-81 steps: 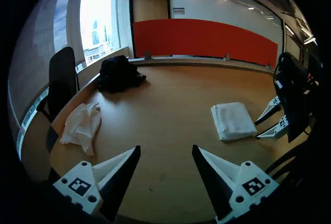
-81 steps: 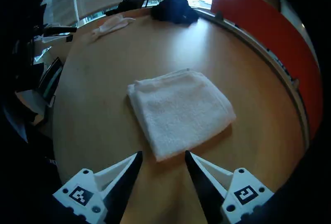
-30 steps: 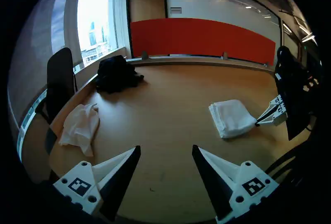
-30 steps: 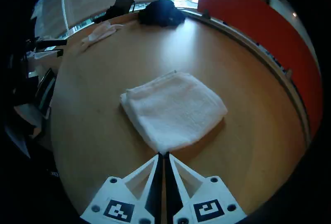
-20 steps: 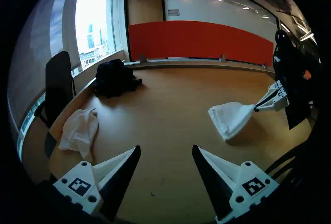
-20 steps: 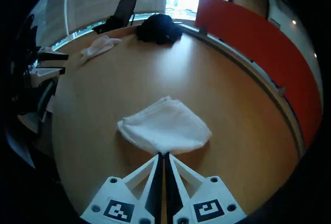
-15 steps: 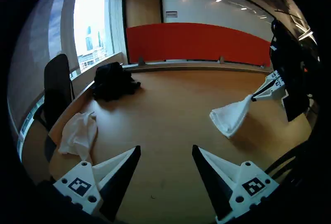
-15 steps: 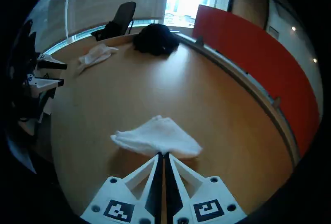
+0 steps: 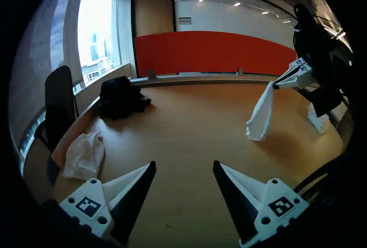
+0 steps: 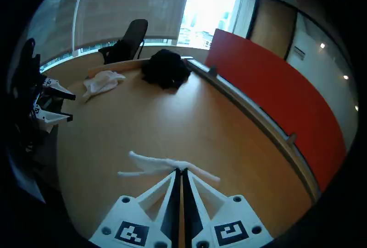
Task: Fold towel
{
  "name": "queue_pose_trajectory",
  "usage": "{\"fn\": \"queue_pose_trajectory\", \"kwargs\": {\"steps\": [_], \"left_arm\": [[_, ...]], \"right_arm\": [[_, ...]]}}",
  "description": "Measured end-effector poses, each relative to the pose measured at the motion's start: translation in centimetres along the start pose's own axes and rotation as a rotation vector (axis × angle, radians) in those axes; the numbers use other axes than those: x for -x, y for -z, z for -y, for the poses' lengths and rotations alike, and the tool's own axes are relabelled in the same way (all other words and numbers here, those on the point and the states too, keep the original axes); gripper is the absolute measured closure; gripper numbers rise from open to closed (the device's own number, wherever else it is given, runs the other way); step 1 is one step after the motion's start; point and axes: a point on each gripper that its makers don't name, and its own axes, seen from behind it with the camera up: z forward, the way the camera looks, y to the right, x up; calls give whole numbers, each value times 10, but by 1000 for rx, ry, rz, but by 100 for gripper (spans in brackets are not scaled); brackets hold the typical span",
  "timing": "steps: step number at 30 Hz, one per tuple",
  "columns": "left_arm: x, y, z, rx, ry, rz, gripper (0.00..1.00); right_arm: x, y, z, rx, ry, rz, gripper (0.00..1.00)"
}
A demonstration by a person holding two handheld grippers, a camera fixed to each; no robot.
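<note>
Left gripper view: the right hand-held gripper [image 9: 275, 84], fingers together, clamps a corner of the white towel [image 9: 261, 110], which hangs over the wooden counter [image 9: 192, 110]. The left hand-held gripper [image 9: 184, 162] is apart, holding nothing.

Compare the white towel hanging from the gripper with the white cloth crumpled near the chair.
The hanging towel is pinched by the right gripper and droops toward the table; the crumpled cloth lies loose on it, untouched. The towel hangs long and narrow; the cloth is a wrinkled heap. Both are white.
</note>
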Motion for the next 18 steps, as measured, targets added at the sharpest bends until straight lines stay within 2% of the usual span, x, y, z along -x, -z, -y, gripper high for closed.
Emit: {"fn": "queue_pose_trajectory", "kwargs": {"steps": [18], "left_arm": [[-10,-10,-13,50,-15,-13,8]], "right_arm": [[9,44,-47,77,-54,-8,97]]}}
